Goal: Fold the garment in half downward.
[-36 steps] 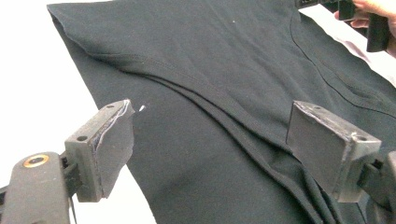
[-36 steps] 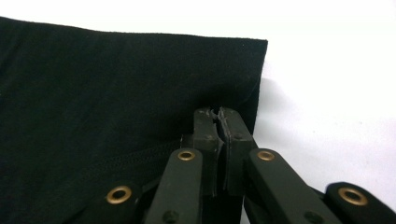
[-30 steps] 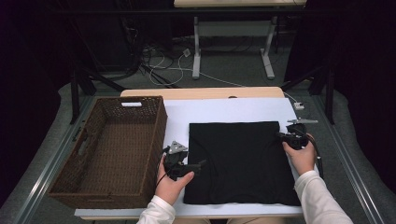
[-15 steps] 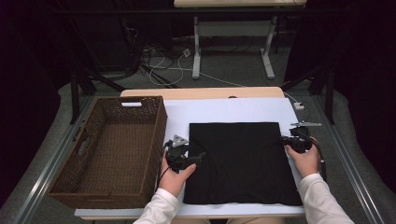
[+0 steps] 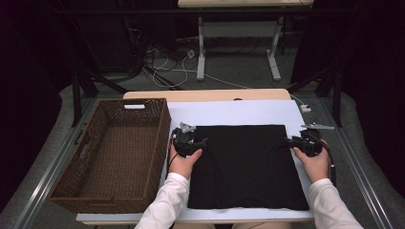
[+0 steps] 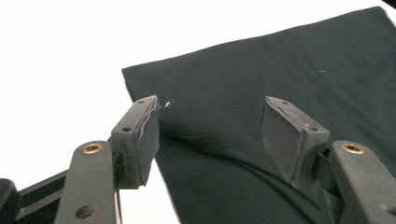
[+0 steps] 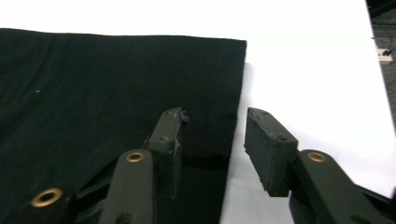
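A black cloth (image 5: 246,167) lies flat on the white table top (image 5: 229,112). My left gripper (image 5: 203,142) is at the cloth's left edge near its far corner. In the left gripper view its jaws (image 6: 210,126) straddle that edge over a low wrinkle of cloth (image 6: 280,60); they have just been closing, and the pads stand apart from the fabric. My right gripper (image 5: 288,141) is at the cloth's right edge. In the right gripper view its jaws (image 7: 212,135) have just been opening, and the edge of the cloth (image 7: 93,84) lies between them, free of the pads.
A brown wicker basket (image 5: 157,143) stands empty along the table's left side, close to my left hand. White table top borders the cloth on its far and right sides. A small white block (image 5: 306,108) lies at the far right corner.
My left hand has slid away from me along the cloth's left edge, its jaws narrowing. The right gripper stayed in place and its jaws came apart, letting go of the cloth's edge.
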The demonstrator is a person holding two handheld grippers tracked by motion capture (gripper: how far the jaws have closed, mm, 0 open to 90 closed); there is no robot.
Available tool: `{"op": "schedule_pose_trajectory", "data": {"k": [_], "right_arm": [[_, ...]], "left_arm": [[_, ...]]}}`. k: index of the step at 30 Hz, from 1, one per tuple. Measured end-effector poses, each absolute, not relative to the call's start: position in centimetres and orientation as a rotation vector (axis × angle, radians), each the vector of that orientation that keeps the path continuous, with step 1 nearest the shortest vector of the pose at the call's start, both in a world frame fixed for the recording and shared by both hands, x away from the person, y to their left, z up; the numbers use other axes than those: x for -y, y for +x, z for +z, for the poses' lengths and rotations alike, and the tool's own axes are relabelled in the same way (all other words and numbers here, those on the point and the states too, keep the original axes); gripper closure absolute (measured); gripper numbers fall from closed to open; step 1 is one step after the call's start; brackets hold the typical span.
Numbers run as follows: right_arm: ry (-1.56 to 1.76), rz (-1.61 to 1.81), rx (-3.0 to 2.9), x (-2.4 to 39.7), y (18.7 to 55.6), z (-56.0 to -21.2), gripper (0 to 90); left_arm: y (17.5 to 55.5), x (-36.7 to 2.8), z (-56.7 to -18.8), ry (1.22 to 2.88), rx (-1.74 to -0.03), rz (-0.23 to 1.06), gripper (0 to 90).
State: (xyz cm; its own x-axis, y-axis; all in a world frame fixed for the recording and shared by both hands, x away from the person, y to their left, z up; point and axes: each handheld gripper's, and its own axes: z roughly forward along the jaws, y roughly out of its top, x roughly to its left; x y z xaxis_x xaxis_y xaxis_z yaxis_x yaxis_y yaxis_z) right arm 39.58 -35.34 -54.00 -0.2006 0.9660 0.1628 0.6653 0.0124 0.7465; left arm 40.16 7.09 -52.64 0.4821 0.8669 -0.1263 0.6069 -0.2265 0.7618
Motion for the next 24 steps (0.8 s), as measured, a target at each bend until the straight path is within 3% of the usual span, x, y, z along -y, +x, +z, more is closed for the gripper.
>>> {"op": "schedule_pose_trajectory", "data": {"k": [12, 24], "right_arm": [[1.648, 1.069, -1.890, 35.0, 39.3, -53.5, 54.1], [1.657, 1.091, -1.891, 35.0, 39.4, -53.5, 53.0]], "left_arm": [[42.4, -8.0, -54.8, 2.011, -1.254, 0.444, 62.3], [44.3, -6.4, -55.3, 2.016, -1.236, 0.379, 65.4]]}}
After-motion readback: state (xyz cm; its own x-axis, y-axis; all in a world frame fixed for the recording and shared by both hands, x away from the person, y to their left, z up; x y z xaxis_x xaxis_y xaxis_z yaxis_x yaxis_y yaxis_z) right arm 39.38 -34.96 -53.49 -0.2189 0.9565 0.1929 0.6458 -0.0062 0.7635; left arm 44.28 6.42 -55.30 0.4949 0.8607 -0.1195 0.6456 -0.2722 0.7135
